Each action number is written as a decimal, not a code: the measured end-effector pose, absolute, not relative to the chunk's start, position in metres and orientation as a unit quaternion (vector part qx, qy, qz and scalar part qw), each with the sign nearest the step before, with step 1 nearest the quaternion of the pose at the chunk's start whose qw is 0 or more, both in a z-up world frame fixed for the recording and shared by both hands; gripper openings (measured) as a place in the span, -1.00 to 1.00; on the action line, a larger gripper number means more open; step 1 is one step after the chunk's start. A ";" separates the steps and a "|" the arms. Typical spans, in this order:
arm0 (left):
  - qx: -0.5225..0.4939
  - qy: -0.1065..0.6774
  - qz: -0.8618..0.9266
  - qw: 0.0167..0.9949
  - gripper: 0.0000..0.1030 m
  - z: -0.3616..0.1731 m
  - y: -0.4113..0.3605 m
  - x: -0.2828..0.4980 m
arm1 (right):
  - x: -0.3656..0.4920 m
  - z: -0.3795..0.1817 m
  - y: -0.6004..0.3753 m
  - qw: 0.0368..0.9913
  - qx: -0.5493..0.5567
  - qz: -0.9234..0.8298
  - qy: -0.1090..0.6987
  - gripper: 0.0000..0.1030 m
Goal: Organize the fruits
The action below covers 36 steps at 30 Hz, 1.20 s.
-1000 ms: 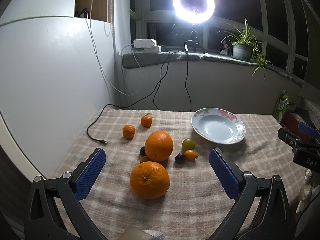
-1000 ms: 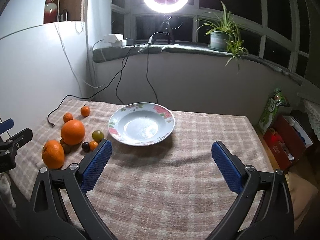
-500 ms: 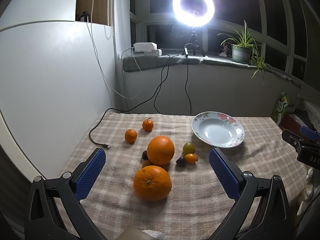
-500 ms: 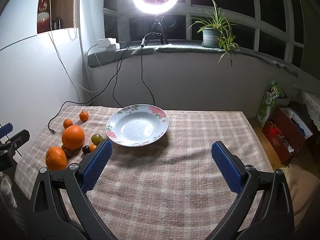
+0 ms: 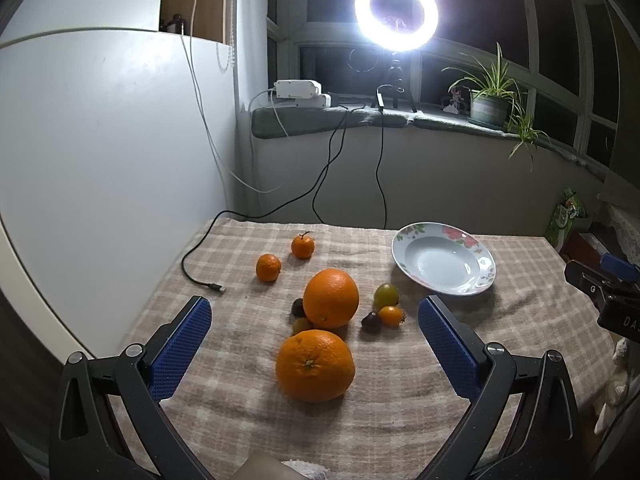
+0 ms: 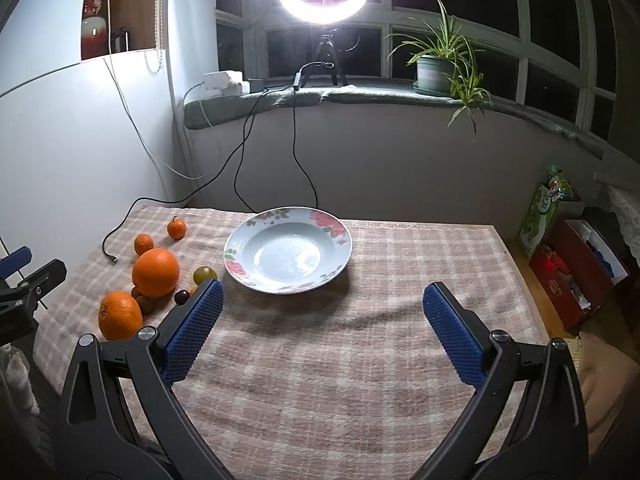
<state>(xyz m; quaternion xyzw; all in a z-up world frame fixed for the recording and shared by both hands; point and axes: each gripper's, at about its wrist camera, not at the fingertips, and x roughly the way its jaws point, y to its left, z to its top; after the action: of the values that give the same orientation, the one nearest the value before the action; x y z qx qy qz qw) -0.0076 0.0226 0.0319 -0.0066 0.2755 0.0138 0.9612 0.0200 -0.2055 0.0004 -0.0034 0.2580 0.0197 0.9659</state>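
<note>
Left wrist view: the left gripper (image 5: 314, 334) hangs above the checked beige tablecloth (image 5: 400, 412) with its blue-padded fingers spread wide, gripping nothing. Between them lies the nearest large orange (image 5: 315, 365), with a second large orange (image 5: 331, 298) just behind it. Two small dark fruits sit tucked against that second orange, and a green-yellow tomato (image 5: 386, 294), a small orange tomato (image 5: 391, 315) and a dark one lie on its plate side. Two small tangerines (image 5: 268, 267) sit behind it, near a black cable end (image 5: 216, 287). The white flower-rimmed plate (image 6: 340, 236) stands apart from the fruit, holding nothing. In the right wrist view, the right gripper (image 6: 320, 322), fingers equally spread, hovers over bare cloth in front of the plate.
</note>
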 end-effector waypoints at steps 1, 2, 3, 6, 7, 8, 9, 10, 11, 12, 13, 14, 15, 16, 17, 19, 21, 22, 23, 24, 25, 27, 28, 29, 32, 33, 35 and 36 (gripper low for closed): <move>-0.006 0.276 0.014 0.961 0.99 0.032 0.023 -0.008 | 0.020 0.000 -0.203 0.966 -0.003 0.020 0.258 0.98; -0.006 0.276 0.013 0.961 0.99 0.032 0.024 -0.007 | 0.021 0.000 -0.202 0.966 -0.003 0.021 0.258 0.98; -0.006 0.277 0.012 0.961 0.99 0.032 0.024 -0.007 | 0.021 0.000 -0.201 0.966 -0.003 0.023 0.258 0.98; -0.006 0.279 0.011 0.960 0.99 0.030 0.026 -0.005 | 0.023 0.000 -0.198 0.965 -0.004 0.026 0.259 0.98; -0.006 0.280 0.010 0.960 0.99 0.030 0.026 -0.005 | 0.023 0.000 -0.196 0.965 -0.006 0.027 0.260 0.98; -0.006 0.280 0.010 0.960 0.99 0.029 0.026 -0.004 | 0.024 0.000 -0.195 0.965 -0.006 0.028 0.261 0.98; -0.006 0.281 0.010 0.960 0.99 0.029 0.027 -0.003 | 0.024 -0.001 -0.194 0.965 -0.007 0.029 0.261 0.98; -0.006 0.281 0.010 0.960 0.99 0.029 0.027 -0.003 | 0.025 -0.001 -0.193 0.965 -0.007 0.030 0.262 0.98; -0.006 0.282 0.010 0.959 0.99 0.028 0.027 -0.003 | 0.025 -0.001 -0.192 0.964 -0.007 0.031 0.263 0.98; -0.006 0.282 0.010 0.959 0.99 0.028 0.027 -0.003 | 0.026 -0.002 -0.191 0.964 -0.007 0.032 0.263 0.98; -0.006 0.283 0.010 0.959 0.99 0.027 0.028 -0.002 | 0.026 -0.003 -0.190 0.964 -0.007 0.033 0.264 0.98; -0.006 0.284 0.010 0.959 0.99 0.026 0.028 -0.002 | 0.027 -0.003 -0.189 0.964 -0.007 0.034 0.265 0.98; -0.006 0.285 0.009 0.958 0.99 0.026 0.029 0.000 | 0.028 -0.004 -0.188 0.963 -0.007 0.036 0.267 0.98; -0.005 0.286 0.009 0.958 0.99 0.025 0.029 0.000 | 0.029 -0.005 -0.187 0.963 -0.008 0.036 0.267 0.98; -0.005 0.286 0.009 0.958 0.99 0.024 0.030 0.001 | 0.030 -0.005 -0.186 0.963 -0.008 0.037 0.268 0.98; -0.005 0.288 0.009 0.958 0.99 0.023 0.030 0.002 | 0.031 -0.007 -0.184 0.962 -0.008 0.040 0.271 0.98; -0.006 0.290 0.008 0.957 0.99 0.021 0.031 0.003 | 0.033 -0.009 -0.182 0.961 -0.007 0.047 0.273 0.98; -0.006 0.291 0.009 0.957 0.99 0.021 0.031 0.004 | 0.034 -0.010 -0.181 0.961 -0.008 0.047 0.274 0.98; -0.006 0.291 0.009 0.957 0.99 0.020 0.032 0.005 | 0.036 -0.010 -0.179 0.960 -0.009 0.047 0.275 0.98; -0.006 0.292 0.009 0.956 0.99 0.020 0.032 0.006 | 0.037 -0.011 -0.178 0.960 -0.010 0.049 0.276 0.98; -0.006 0.292 0.009 0.956 0.99 0.019 0.033 0.007 | 0.037 -0.012 -0.177 0.960 -0.010 0.050 0.277 0.98; -0.006 0.294 0.010 0.956 0.99 0.018 0.034 0.008 | 0.039 -0.013 -0.175 0.959 -0.011 0.053 0.278 0.98; -0.006 0.295 0.010 0.955 0.99 0.016 0.034 0.009 | 0.040 -0.014 -0.174 0.959 -0.012 0.055 0.279 0.98; -0.006 0.295 0.010 0.955 0.99 0.015 0.035 0.009 | 0.041 -0.015 -0.172 0.958 -0.013 0.057 0.280 0.98; -0.006 0.299 0.013 0.954 0.99 0.012 0.037 0.011 | 0.044 -0.018 -0.168 0.956 -0.015 0.065 0.284 0.98; -0.008 0.301 0.014 0.954 0.99 0.010 0.039 0.012 | 0.046 -0.019 -0.166 0.956 -0.016 0.068 0.285 0.98; -0.015 0.306 0.018 0.952 0.99 0.006 0.045 0.014 | 0.049 -0.022 -0.163 0.954 -0.016 0.076 0.288 0.98; -0.017 0.308 0.019 0.951 0.99 0.005 0.047 0.015 | 0.051 -0.023 -0.161 0.954 -0.015 0.081 0.290 0.98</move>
<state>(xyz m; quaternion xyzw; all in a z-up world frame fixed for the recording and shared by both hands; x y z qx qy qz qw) 0.0145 0.0471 0.0052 -0.0171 0.3079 0.0188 0.9511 0.0505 -0.1614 -0.0235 -0.0154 0.2899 0.0806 0.9535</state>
